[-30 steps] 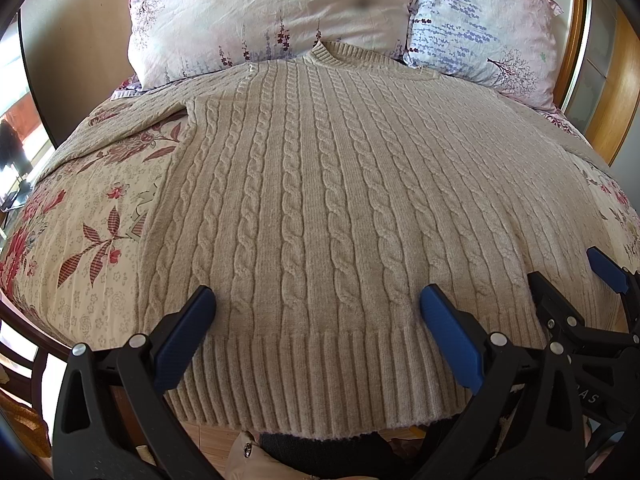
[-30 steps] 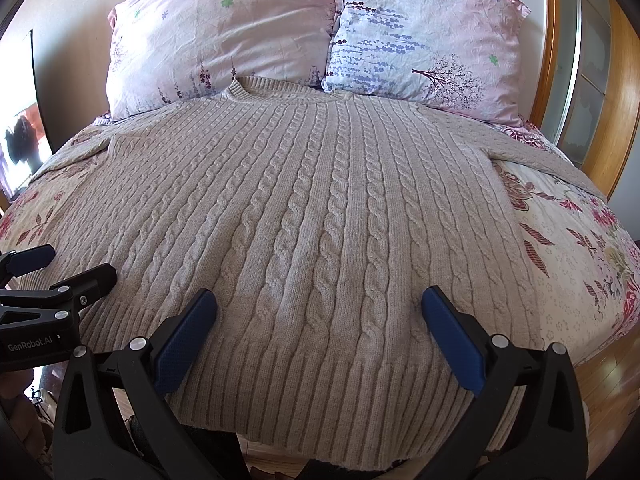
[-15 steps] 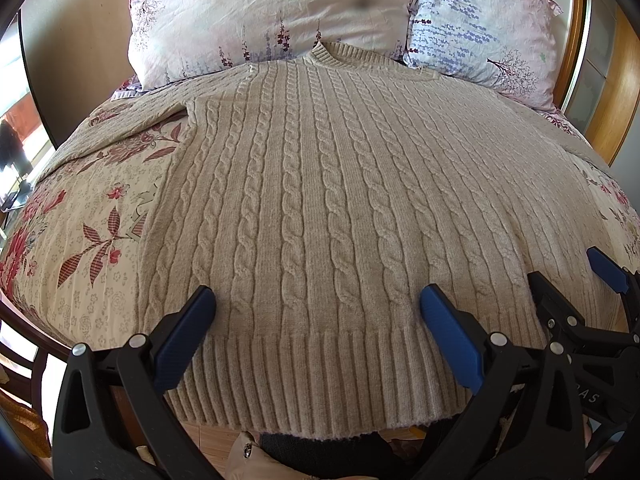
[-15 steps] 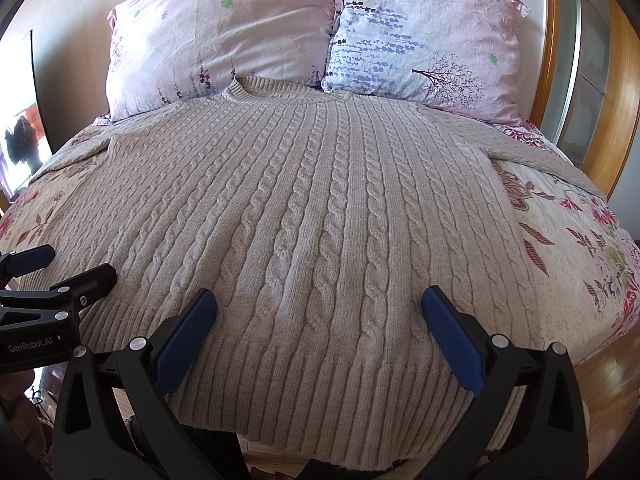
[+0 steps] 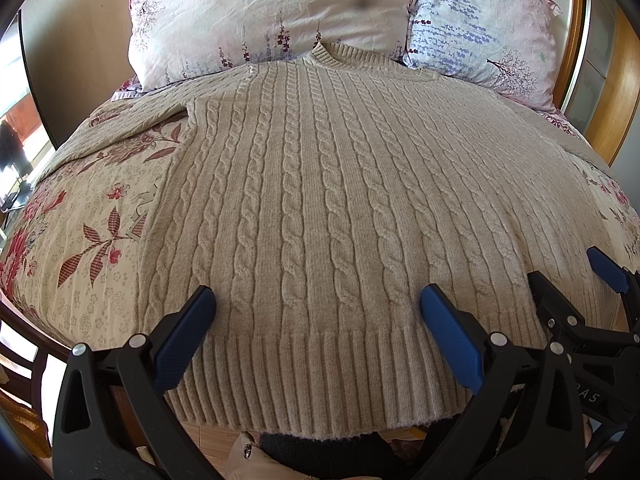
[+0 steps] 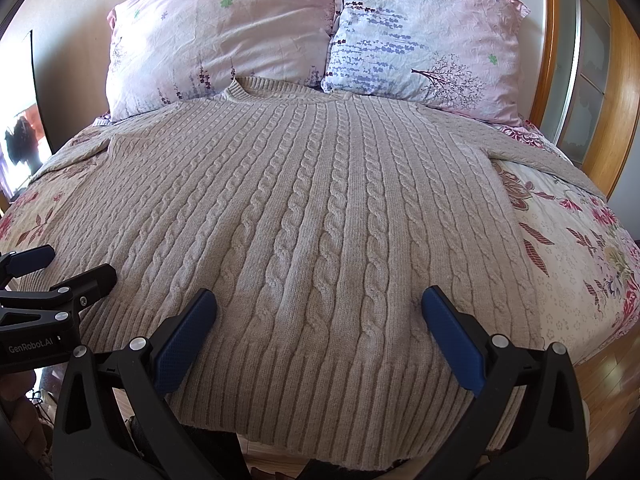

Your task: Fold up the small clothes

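Observation:
A beige cable-knit sweater [image 5: 320, 200] [image 6: 320, 208] lies flat and face up on the bed, collar toward the pillows, ribbed hem hanging over the near edge. Its sleeves spread out to both sides. My left gripper [image 5: 316, 300] hovers open above the hem's left half, nothing between its blue pads. My right gripper [image 6: 318, 304] is open above the hem's right half, also holding nothing. Each gripper shows at the side of the other's view: the right gripper [image 5: 568, 284] and the left gripper [image 6: 68, 264].
Two floral pillows [image 6: 224, 40] [image 6: 424, 40] lean against the headboard behind the collar. A flowered bedspread [image 5: 88, 232] [image 6: 568, 264] shows on both sides of the sweater. A wooden bed frame [image 6: 616, 92] rises at the right. Wood floor lies below the hem.

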